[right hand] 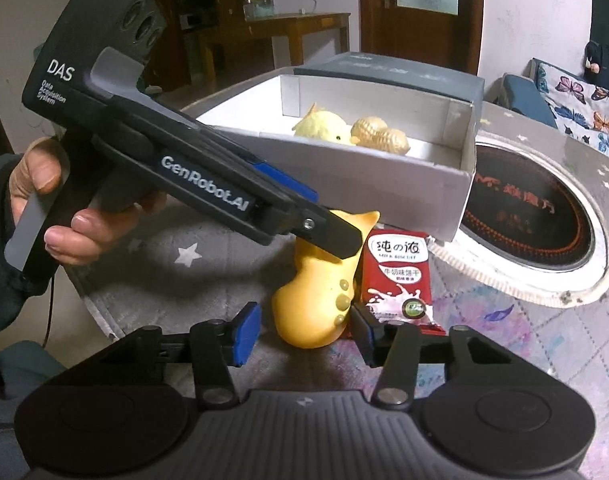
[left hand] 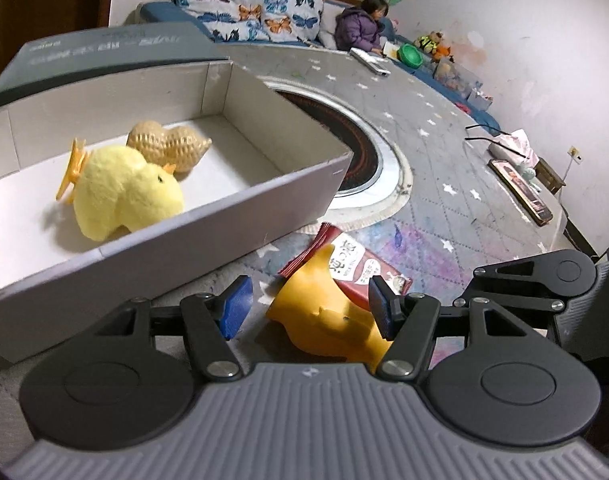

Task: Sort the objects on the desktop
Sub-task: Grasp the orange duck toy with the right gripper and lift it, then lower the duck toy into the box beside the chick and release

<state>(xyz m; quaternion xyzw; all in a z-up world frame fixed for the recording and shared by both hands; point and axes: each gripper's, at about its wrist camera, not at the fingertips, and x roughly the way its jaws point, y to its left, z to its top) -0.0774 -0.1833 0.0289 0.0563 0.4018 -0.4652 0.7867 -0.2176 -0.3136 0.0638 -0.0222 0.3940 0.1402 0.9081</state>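
- 2 toys in the box (left hand: 240, 208): 1 chick (left hand: 124, 192), 1 peanut (left hand: 172, 144).
- On the bench (left hand: 424, 128): 1 orange toy (left hand: 328, 312), 1 biscuit packet (right hand: 398, 276).
- Left claw (left hand: 310, 308) spread around the orange toy; right claw (right hand: 304, 330) spread too.

Two toys lie in the one open white box (left hand: 208, 216): one yellow plush chick (left hand: 124, 196) and one peanut-shaped toy (left hand: 172, 146). On the bench (left hand: 424, 160) beside the box: one orange rubber toy (right hand: 316, 304) and one red biscuit packet (right hand: 398, 276).

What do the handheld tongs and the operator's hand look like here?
Left tongs: dark grey-black pistol-grip body, white "DAS" and "GenRobot.AI" lettering, blue pads. Right tongs: ribbed grey housing, black linkages, silver pivots, blue pads. Left hand is bare, in a dark sleeve.
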